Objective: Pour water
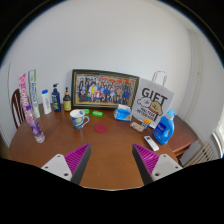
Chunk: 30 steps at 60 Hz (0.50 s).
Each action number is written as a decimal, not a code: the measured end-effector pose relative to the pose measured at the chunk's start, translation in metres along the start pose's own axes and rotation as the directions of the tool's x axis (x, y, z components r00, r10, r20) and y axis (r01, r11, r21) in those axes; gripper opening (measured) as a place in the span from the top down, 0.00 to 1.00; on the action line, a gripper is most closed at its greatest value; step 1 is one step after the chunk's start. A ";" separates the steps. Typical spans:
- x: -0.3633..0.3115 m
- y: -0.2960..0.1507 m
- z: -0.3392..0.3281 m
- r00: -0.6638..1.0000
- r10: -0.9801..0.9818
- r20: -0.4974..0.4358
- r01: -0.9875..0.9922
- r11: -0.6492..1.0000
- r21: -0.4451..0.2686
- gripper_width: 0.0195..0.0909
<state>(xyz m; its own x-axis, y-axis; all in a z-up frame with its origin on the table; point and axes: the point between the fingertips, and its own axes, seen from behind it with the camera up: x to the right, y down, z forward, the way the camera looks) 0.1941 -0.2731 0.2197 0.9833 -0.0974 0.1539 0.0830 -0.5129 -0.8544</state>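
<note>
Hand-held gripper (110, 160) at lower centre of frame, fingers spread wide, nothing between them; two magenta pads (74, 157) showing. One round wooden table (105, 140) fills mid-frame, with an open stretch of bare wood just ahead of the fingers.

One white mug (79, 118) left of centre. One blue jug (165, 127) at right, close to the table's rim. One framed photo (104, 89) at back centre. One gift bag (153, 101) beside it. Roughly four bottles (55, 99) cluster at upper left. One remote (151, 143) lies near the right edge.
</note>
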 end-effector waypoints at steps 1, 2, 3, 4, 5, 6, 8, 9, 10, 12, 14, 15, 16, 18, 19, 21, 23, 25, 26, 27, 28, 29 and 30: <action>-0.001 0.001 0.000 1.000 -0.003 0.001 0.003 1.000 -0.001 0.07; -0.002 0.001 0.000 1.000 -0.007 0.001 0.007 1.000 -0.002 0.08; -0.003 0.002 -0.001 1.000 -0.011 0.002 0.011 1.000 -0.004 0.08; -0.005 0.003 -0.001 1.000 -0.014 0.002 0.014 1.000 -0.005 0.08; -0.008 0.004 -0.001 1.000 -0.016 0.002 0.016 1.000 -0.007 0.08; -0.009 0.006 -0.002 1.000 -0.018 0.003 0.018 1.000 -0.008 0.07; -0.017 0.008 -0.002 1.000 -0.021 0.003 0.021 1.000 -0.009 0.07; -0.021 0.010 -0.003 1.000 -0.022 0.003 0.022 1.000 -0.010 0.08; -0.025 0.011 -0.004 1.000 -0.023 0.004 0.023 1.000 -0.012 0.08; -0.035 0.014 -0.005 1.000 -0.025 0.008 0.025 1.000 -0.013 0.08; -0.047 0.017 -0.007 1.000 -0.024 0.015 0.024 1.000 -0.013 0.08; -0.053 0.018 -0.008 1.000 -0.024 0.018 0.024 1.000 -0.014 0.08; -0.060 0.020 -0.009 0.999 -0.023 0.022 0.023 1.000 -0.015 0.08; -0.075 0.025 -0.012 0.999 -0.022 0.032 0.022 1.000 -0.018 0.07; -0.083 0.027 -0.013 0.999 -0.022 0.038 0.022 1.000 -0.019 0.07; -0.102 0.031 -0.015 0.998 -0.021 0.051 0.022 1.000 -0.020 0.07; -0.122 0.036 -0.016 0.998 -0.019 0.067 0.020 0.999 -0.025 0.07; -0.144 0.042 -0.018 0.996 -0.016 0.086 0.019 0.999 -0.030 0.07; -0.156 0.044 -0.019 0.995 -0.016 0.097 0.019 0.999 -0.031 0.07; -0.168 0.046 -0.019 0.994 -0.015 0.109 0.019 0.999 -0.031 0.07; -0.180 0.047 -0.019 0.993 -0.015 0.120 0.019 0.999 -0.030 0.07; -0.191 0.048 -0.021 0.991 -0.015 0.133 0.019 0.999 -0.029 0.07; -0.203 0.049 -0.021 0.990 -0.014 0.144 0.018 0.999 -0.026 0.07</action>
<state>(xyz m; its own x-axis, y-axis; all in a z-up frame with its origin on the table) -0.0053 -0.2958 0.1569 0.9951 0.0334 0.0932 0.0966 -0.5366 -0.8383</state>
